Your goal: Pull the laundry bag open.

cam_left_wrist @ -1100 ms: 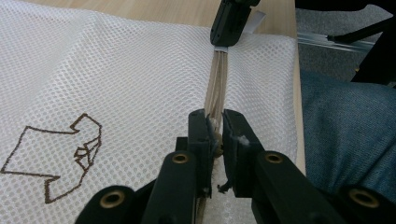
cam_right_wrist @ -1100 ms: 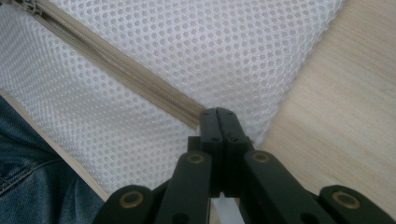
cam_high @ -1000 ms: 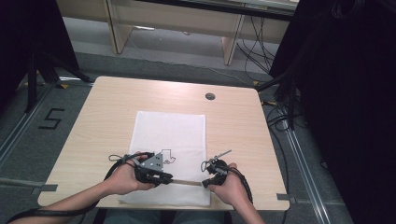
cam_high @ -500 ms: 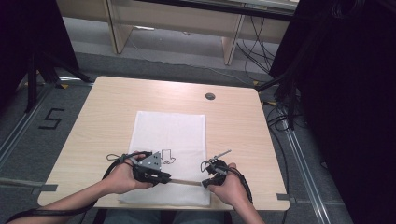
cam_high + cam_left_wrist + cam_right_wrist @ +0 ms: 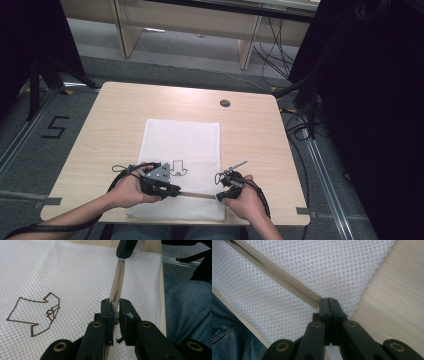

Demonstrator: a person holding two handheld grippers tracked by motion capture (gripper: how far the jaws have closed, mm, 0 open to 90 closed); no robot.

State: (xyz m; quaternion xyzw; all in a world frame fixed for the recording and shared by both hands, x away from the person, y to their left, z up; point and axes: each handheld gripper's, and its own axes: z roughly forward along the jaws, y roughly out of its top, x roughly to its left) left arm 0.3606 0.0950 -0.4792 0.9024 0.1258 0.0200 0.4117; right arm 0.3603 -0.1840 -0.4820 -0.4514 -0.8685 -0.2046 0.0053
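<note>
Left tool [image 5: 115, 305] pinches the zipper [image 5: 117, 280] slider; right tool [image 5: 328, 302] clamps the mesh bag [image 5: 182, 145] at the zipper's end, keeping it taut for zipping.

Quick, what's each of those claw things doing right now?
Left gripper: closed on the zipper of the mesh bag.
Right gripper: closed on the zipper's end.

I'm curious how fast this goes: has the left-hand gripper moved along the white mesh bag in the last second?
Yes, slightly. The left gripper has slid toward the person's left, away from the shirt drawing on the mesh bag.
</note>
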